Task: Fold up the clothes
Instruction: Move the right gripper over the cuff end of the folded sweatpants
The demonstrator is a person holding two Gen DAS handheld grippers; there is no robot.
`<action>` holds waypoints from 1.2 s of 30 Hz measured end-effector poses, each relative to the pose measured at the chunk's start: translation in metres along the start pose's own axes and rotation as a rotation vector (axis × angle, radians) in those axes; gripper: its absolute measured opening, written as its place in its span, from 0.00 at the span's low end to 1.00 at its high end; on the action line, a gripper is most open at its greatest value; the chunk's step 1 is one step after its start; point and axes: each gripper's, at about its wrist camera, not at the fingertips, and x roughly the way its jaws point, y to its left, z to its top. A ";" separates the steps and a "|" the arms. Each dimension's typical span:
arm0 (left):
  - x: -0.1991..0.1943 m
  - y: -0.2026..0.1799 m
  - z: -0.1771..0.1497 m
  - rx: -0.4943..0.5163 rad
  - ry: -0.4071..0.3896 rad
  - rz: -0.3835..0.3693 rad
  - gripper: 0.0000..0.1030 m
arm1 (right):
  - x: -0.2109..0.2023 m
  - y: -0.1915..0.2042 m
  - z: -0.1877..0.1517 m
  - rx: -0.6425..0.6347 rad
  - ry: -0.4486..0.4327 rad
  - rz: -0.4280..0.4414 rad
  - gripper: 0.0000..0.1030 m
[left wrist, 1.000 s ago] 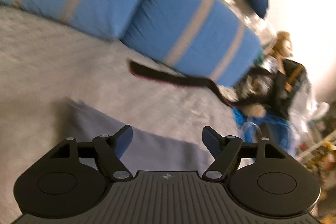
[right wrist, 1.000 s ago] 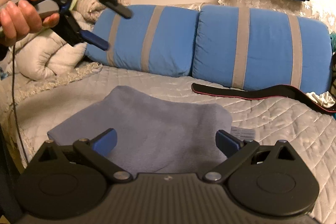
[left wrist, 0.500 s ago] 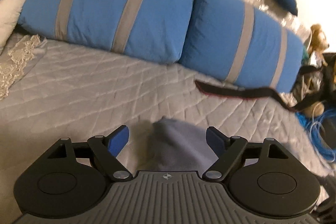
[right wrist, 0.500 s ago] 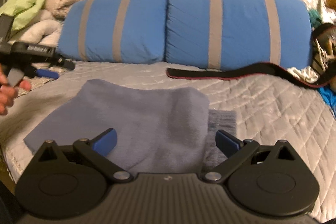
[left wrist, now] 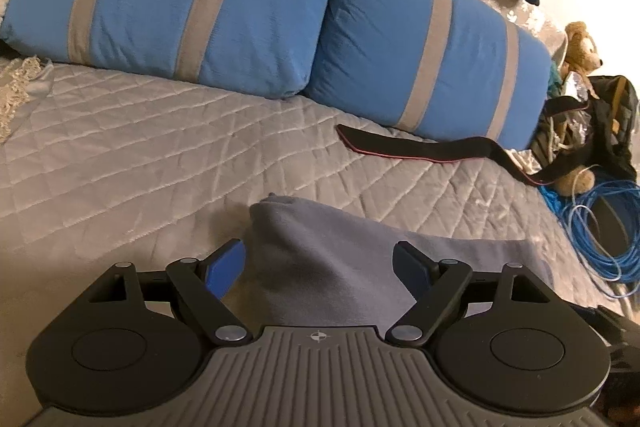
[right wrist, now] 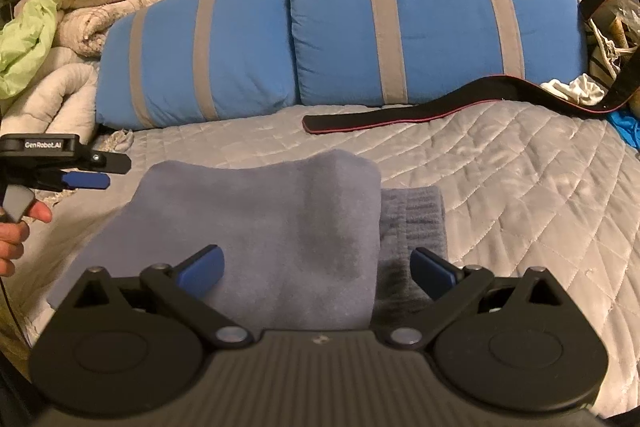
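A grey-blue fleece garment (right wrist: pixel 260 219) lies folded on the quilted grey bedspread (right wrist: pixel 520 187), and a ribbed darker part (right wrist: pixel 412 219) sticks out at its right edge. My right gripper (right wrist: pixel 316 265) hovers open over the near right part of the garment, its fingers apart and gripping nothing. My left gripper (left wrist: pixel 318 263) is open too, and a far corner of the garment (left wrist: pixel 328 259) lies under and between its fingers. In the right wrist view the left gripper (right wrist: pixel 88 175) sits low at the garment's left edge, held by a hand (right wrist: pixel 16 231).
Two blue pillows with grey stripes (right wrist: pixel 420 27) line the back of the bed. A black strap with red edging (right wrist: pixel 400 115) lies in front of them. Rolled blankets (right wrist: pixel 80 19) pile at the left. A coil of blue cable (left wrist: pixel 600 227), a bag and a teddy bear (left wrist: pixel 580 47) sit at the right.
The left gripper has dropped from high at the upper left to the garment's left edge and its view has levelled. The right view has rolled and shifted sideways.
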 end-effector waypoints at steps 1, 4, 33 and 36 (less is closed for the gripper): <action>0.000 -0.001 0.001 -0.005 0.000 -0.007 0.78 | 0.000 0.000 0.000 0.000 0.000 0.000 0.99; 0.001 -0.002 0.004 -0.025 -0.004 -0.025 0.78 | 0.001 -0.002 0.000 0.006 0.004 -0.005 0.99; -0.008 0.006 0.015 -0.100 -0.049 0.006 0.78 | -0.007 0.010 -0.004 -0.058 -0.039 0.043 0.99; -0.008 0.007 0.013 -0.089 -0.040 -0.012 0.78 | -0.008 0.008 -0.003 -0.046 -0.051 0.038 0.92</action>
